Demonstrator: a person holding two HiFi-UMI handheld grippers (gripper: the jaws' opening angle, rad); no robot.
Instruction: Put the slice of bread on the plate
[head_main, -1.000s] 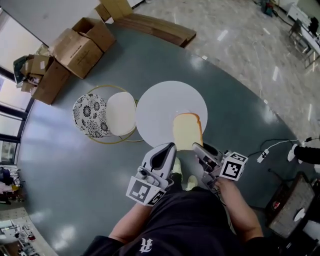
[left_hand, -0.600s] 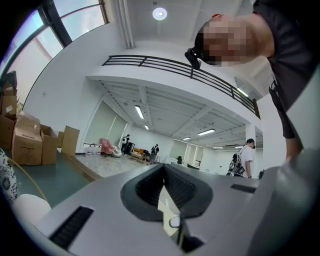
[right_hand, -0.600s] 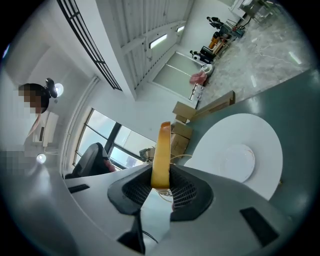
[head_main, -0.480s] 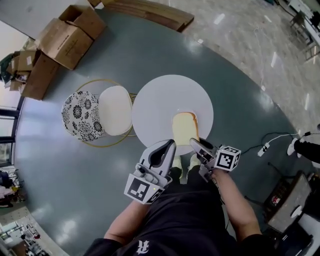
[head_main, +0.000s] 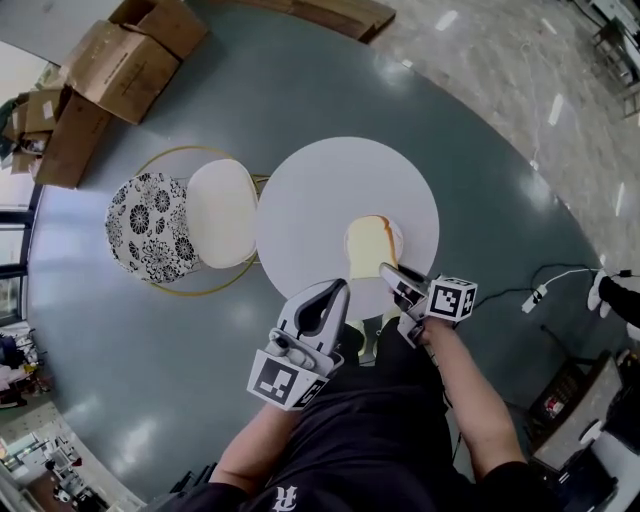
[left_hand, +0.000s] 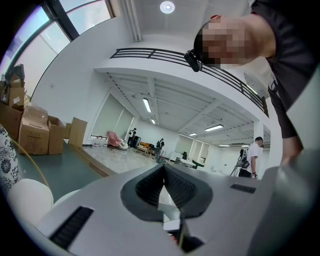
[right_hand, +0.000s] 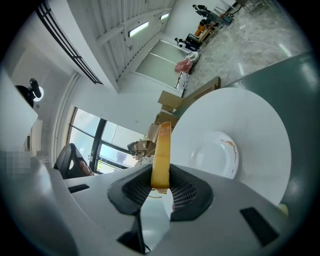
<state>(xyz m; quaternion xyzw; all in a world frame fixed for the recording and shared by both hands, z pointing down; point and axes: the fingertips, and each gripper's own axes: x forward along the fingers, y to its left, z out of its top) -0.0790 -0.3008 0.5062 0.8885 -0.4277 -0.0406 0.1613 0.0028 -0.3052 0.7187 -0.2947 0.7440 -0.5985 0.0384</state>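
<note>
A slice of bread (head_main: 366, 246) with a brown crust is clamped at its near end by my right gripper (head_main: 392, 276), which is shut on it. The slice hangs over a small white plate (head_main: 398, 236) on the round white table (head_main: 320, 190). In the right gripper view the bread (right_hand: 162, 145) shows edge-on between the pads, with the plate (right_hand: 216, 154) lying beyond and to the right. My left gripper (head_main: 336, 292) hovers at the table's near edge, to the left of the right one. Its jaws meet with nothing between them in the left gripper view (left_hand: 163, 169).
A chair with a cream seat (head_main: 222, 212) and a patterned back (head_main: 147, 225) stands left of the table. Cardboard boxes (head_main: 130, 60) sit at the far left, wooden boards (head_main: 345, 14) at the top. A power strip and cable (head_main: 532, 296) lie on the floor at right.
My right gripper has carried the bread forward and down, from the table's near edge to above the plate. The left gripper has sunk a little and stayed shut.
</note>
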